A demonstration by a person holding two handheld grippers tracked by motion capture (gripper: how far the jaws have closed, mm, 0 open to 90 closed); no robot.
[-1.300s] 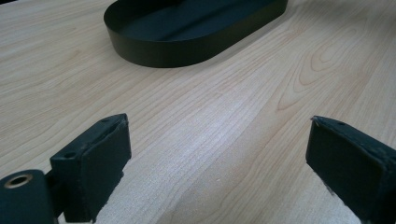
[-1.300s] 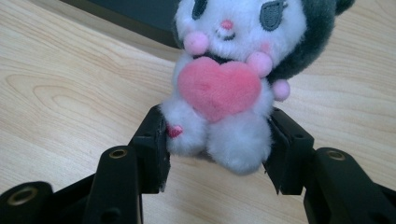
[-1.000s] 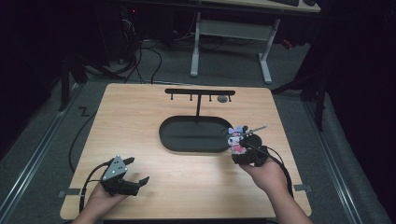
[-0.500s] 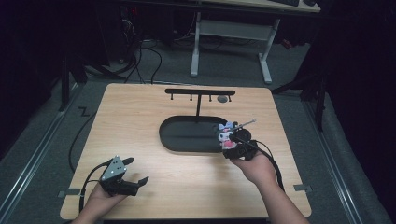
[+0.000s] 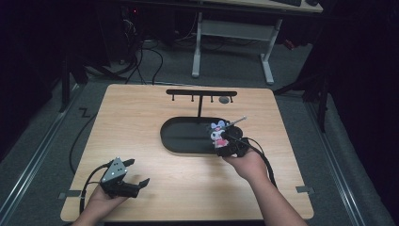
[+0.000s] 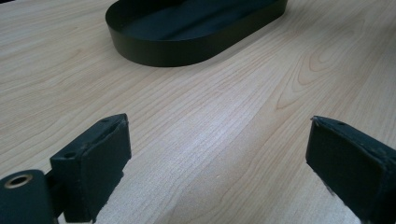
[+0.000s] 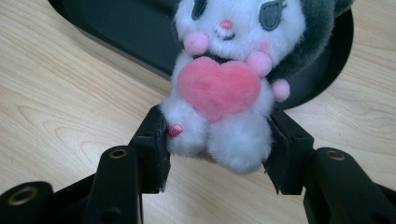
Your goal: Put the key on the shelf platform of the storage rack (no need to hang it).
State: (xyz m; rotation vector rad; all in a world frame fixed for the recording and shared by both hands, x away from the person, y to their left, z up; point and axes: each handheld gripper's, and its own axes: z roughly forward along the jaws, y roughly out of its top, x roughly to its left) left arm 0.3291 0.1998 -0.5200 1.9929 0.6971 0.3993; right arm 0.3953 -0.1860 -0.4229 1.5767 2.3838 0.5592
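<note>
At the 3 o'clock rim of the black oval tray (image 5: 181, 136), mid-bench: one plush toy (image 5: 217, 133), white with dark ears and a pink heart on its chest, clamped at the legs by the right hand-held gripper (image 5: 225, 141). Held upright and facing back toward the gripper's camera, probably for a clean drop into the tray or a lift toward the rack. From the right gripper view, toy (image 7: 229, 79) pinched on both flanks between the jaws, soft body bulging slightly, lifted just clear of the wood, tray wall directly behind. Down at 7 o'clock on the bench (image 5: 141, 113), the left hand-held gripper (image 5: 139, 182) parked low, released, jaws spread wide over bare wood, apparently waiting. At 12 o'clock, one black T-shaped rack (image 5: 201, 94) with four small pegs, a round grey item (image 5: 225, 100) just below its right end. Count: one toy, one tray, one rack, two grippers.
</note>
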